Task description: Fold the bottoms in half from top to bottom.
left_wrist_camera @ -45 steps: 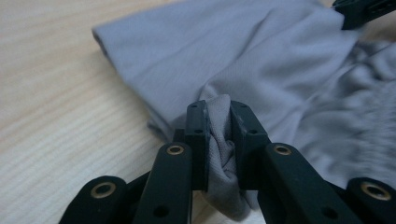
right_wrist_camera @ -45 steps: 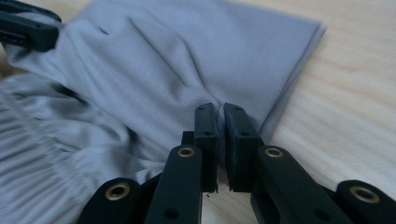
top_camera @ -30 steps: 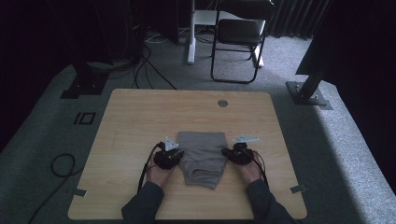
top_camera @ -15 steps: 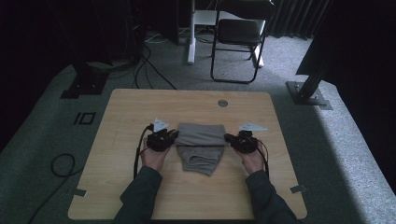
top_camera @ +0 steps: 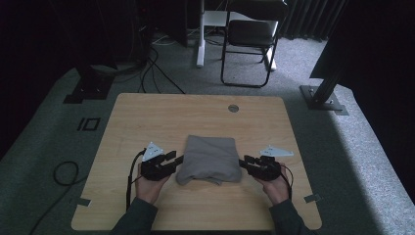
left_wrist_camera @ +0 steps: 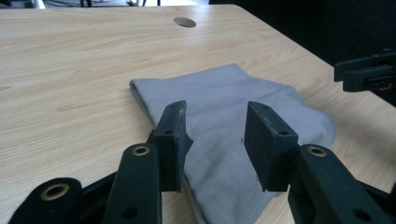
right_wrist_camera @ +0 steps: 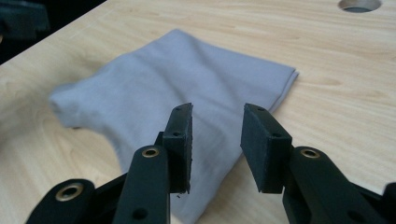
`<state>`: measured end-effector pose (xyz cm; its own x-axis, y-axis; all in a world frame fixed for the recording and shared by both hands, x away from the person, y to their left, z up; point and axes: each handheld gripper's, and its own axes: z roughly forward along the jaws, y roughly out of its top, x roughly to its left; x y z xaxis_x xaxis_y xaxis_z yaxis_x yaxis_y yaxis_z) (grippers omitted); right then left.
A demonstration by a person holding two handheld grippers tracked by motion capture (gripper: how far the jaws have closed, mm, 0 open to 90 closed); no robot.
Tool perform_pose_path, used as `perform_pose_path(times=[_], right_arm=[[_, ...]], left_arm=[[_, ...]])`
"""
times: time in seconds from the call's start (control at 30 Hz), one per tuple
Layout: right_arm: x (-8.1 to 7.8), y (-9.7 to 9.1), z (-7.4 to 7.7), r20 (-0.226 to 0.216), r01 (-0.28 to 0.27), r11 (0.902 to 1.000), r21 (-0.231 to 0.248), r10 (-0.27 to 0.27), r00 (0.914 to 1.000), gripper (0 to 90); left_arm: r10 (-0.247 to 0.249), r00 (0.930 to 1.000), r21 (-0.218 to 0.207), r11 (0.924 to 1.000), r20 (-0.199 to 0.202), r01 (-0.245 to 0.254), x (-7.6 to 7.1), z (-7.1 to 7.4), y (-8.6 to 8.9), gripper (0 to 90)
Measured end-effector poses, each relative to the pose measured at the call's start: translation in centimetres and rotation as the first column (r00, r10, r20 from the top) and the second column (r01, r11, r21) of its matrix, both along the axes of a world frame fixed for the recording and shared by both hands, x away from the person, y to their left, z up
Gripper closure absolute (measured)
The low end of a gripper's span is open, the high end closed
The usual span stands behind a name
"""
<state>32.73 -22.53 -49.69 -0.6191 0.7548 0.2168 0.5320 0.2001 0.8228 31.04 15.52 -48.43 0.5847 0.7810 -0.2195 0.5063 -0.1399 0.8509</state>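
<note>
Now both tongs, left tongs (top_camera: pixel 172 159) and right tongs (top_camera: pixel 243 163), have just been opening beside the folded grey cloth (top_camera: pixel 208 159), holding nothing; withdraw level so the fold on the bench (top_camera: pixel 147 117) stays flat.

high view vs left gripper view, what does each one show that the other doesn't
High view alone: the chair, floor cables, both forearms, and the whole table with the left gripper and right gripper on either side of the cloth. Left gripper view alone: a close look at its open jaws, nothing between them, and the cloth's folded edge. Both: cloth, table, table hole.
</note>
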Motion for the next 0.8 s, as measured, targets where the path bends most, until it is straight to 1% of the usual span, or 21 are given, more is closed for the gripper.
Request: perform_pose_path(times=[0.03, 0.07, 0.1, 0.13, 0.17, 0.2, 0.23, 0.27, 0.33, 0.4, 0.53, 0.57, 0.63, 0.73, 0.8], right_arm=[[0.2, 0.1, 0.1, -0.001, 0.000, 1.0000, 0.001, 0.000, 1.0000, 63.5], [0.3, 0.4, 0.0, -0.002, -0.004, 1.0000, -0.002, 0.004, 1.0000, 63.8], [0.4, 0.9, -0.1, -0.001, -0.012, 0.9998, -0.015, 0.012, 0.9999, 64.1], [0.4, 0.9, -0.1, -0.001, -0.012, 0.9998, -0.015, 0.012, 0.9999, 64.1], [0.4, 1.4, -0.4, -0.009, -0.019, 0.9995, -0.026, 0.019, 0.9998, 64.0], [0.4, 2.2, -0.9, -0.020, -0.031, 0.9989, -0.034, 0.030, 0.9993, 63.4], [0.4, 2.7, -1.3, -0.025, -0.036, 0.9981, -0.050, 0.035, 0.9991, 62.9], [0.4, 3.2, -1.7, -0.029, -0.040, 0.9965, -0.073, 0.038, 0.9989, 62.9], [0.3, 4.0, -2.5, -0.051, -0.061, 0.9934, -0.097, 0.056, 0.9971, 62.4], [0.0, 4.6, -3.2, -0.068, -0.072, 0.9886, -0.132, 0.063, 0.9957, 61.5], [-0.1, 5.3, -4.3, -0.109, -0.093, 0.9800, -0.176, 0.074, 0.9912, 56.5], [-0.1, 5.5, -4.5, -0.106, -0.094, 0.9776, -0.188, 0.075, 0.9916, 55.9], [0.1, 5.6, -4.6, -0.107, -0.090, 0.9765, -0.196, 0.070, 0.9918, 54.8], [1.1, 5.7, -4.8, -0.114, -0.074, 0.9794, -0.188, 0.053, 0.9920, 53.2], [2.1, 5.9, -4.9, -0.113, -0.063, 0.9825, -0.175, 0.044, 0.9927, 53.0]], left_arm=[[-0.012, 0.9998, 0.015, 0.9998, -0.016, 0.012, 0.2, -0.2, -0.4, 59.1], [-0.033, 0.9990, 0.040, 0.9986, -0.030, 0.034, 0.3, -0.7, -1.1, 59.1], [-0.033, 0.9990, 0.040, 0.9986, -0.030, 0.034, 0.3, -0.7, -1.1, 59.0], [-0.050, 0.9979, 0.057, 0.9970, -0.042, 0.052, 0.4, -1.1, -1.7, 59.0], [-0.081, 0.9949, 0.088, 0.9924, -0.059, 0.086, 0.5, -1.8, -2.7, 59.0], [-0.097, 0.9932, 0.117, 0.9877, -0.064, 0.104, 0.5, -2.3, -3.4, 59.0], [-0.105, 0.9912, 0.143, 0.9829, -0.081, 0.116, 0.6, -2.9, -3.9, 59.0], [-0.111, 0.9892, 0.157, 0.9797, -0.096, 0.125, 0.7, -3.4, -4.4, 59.2], [-0.116, 0.9867, 0.171, 0.9761, -0.114, 0.134, 0.6, -4.1, -4.8, 61.2], [-0.110, 0.9851, 0.182, 0.9742, -0.132, 0.134, 0.4, -4.5, -5.0, 62.5], [-0.107, 0.9847, 0.240, 0.9609, -0.138, 0.138, -0.1, -5.2, -5.4, 62.6], [-0.105, 0.9849, 0.243, 0.9604, -0.138, 0.136, -0.1, -5.3, -5.5, 62.6], [-0.096, 0.9864, 0.244, 0.9614, -0.133, 0.126, -0.1, -5.5, -5.5, 62.5], [-0.068, 0.9901, 0.259, 0.9609, -0.123, 0.098, 0.3, -5.5, -5.6, 62.6], [-0.034, 0.9926, 0.266, 0.9618, -0.117, 0.065, 0.9, -5.6, -5.5, 62.5]])
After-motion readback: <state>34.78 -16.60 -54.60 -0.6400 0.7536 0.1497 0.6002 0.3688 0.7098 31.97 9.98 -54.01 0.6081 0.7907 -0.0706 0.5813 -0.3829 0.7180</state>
